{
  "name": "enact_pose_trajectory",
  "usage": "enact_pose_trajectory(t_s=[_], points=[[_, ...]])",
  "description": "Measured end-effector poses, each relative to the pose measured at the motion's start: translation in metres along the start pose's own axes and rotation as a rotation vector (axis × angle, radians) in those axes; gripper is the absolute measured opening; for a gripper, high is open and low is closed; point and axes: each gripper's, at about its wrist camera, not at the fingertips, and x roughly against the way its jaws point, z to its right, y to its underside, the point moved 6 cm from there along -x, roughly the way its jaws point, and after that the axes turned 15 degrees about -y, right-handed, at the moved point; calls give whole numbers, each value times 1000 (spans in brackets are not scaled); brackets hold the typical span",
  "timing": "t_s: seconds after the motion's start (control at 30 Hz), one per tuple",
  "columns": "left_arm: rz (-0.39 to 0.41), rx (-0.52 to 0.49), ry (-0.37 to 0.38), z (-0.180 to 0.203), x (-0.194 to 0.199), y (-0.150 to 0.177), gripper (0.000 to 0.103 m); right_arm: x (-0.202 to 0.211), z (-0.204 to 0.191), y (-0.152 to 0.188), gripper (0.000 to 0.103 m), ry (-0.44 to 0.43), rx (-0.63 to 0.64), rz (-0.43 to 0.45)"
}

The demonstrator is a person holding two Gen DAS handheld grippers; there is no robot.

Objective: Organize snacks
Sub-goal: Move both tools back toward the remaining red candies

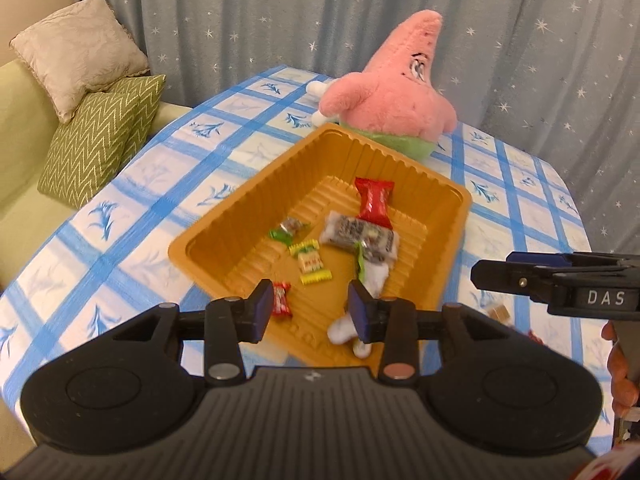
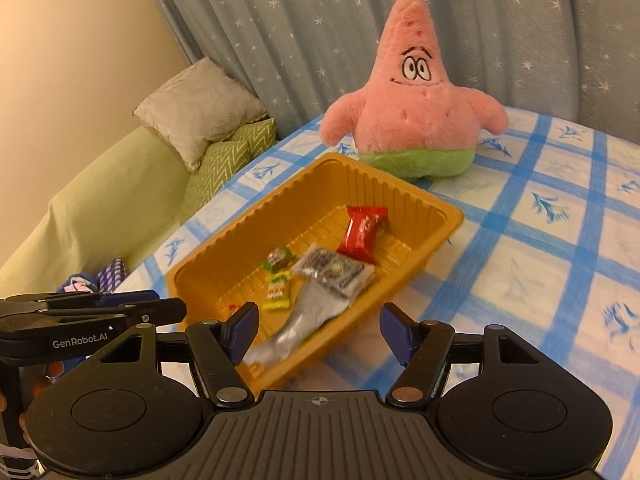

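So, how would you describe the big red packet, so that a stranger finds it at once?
Start at the pink star plush on the checked tablecloth; the orange tray lies just in front of it. The red packet is in the tray's corner nearest the plush. It is the largest red wrapper, much bigger than the small candies.

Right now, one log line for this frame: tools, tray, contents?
left tool: open, empty, over tray | right tool: open, empty | orange tray: on checked tablecloth | contents: red packet, several small candies, white pouch
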Motion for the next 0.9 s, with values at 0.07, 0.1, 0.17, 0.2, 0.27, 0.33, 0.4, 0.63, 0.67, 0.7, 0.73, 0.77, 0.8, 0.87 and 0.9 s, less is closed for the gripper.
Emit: enact_pose_trajectory(t_s=[0.07,0.1,0.17,0.2,0.27,0.33,0.4,0.63,0.67,0.7,0.73,0.77,0.8,0.87,0.9], points=[[1,-12,4,2,9,8,37,10,-3,9,69,1,-12,4],[3,-17,6,4,14,12,37,15,-4,13,69,0,-17,7],[3,-25,13,7,21,19,37,24,-5,22,69,5,-26,8],[2,-28,18,9,25,23,37,29,-6,26,70,6,-30,8],[-3,-32,27,13,31,31,37,39,-6,34,70,12,-42,9],[-9,-37,37,18,36,38,37,50,-6,42,70,19,-52,13],[-15,-44,47,24,43,46,37,60,-5,50,70,27,-61,16],[-31,-67,72,42,57,70,37,88,2,76,71,65,-88,15],[-34,-72,73,45,58,73,37,91,3,80,71,71,-90,13],[-36,-77,72,47,59,77,37,94,4,84,71,78,-92,9],[-38,-84,70,50,60,80,37,97,6,87,71,84,-96,6],[-40,-91,69,53,61,83,37,100,7,91,71,88,-101,4],[-42,-95,73,56,62,86,37,103,8,94,71,91,-104,2],[-50,-100,80,61,63,91,37,110,10,100,71,99,-110,-1],[-53,-104,81,64,63,94,37,112,11,103,71,103,-112,-3]])
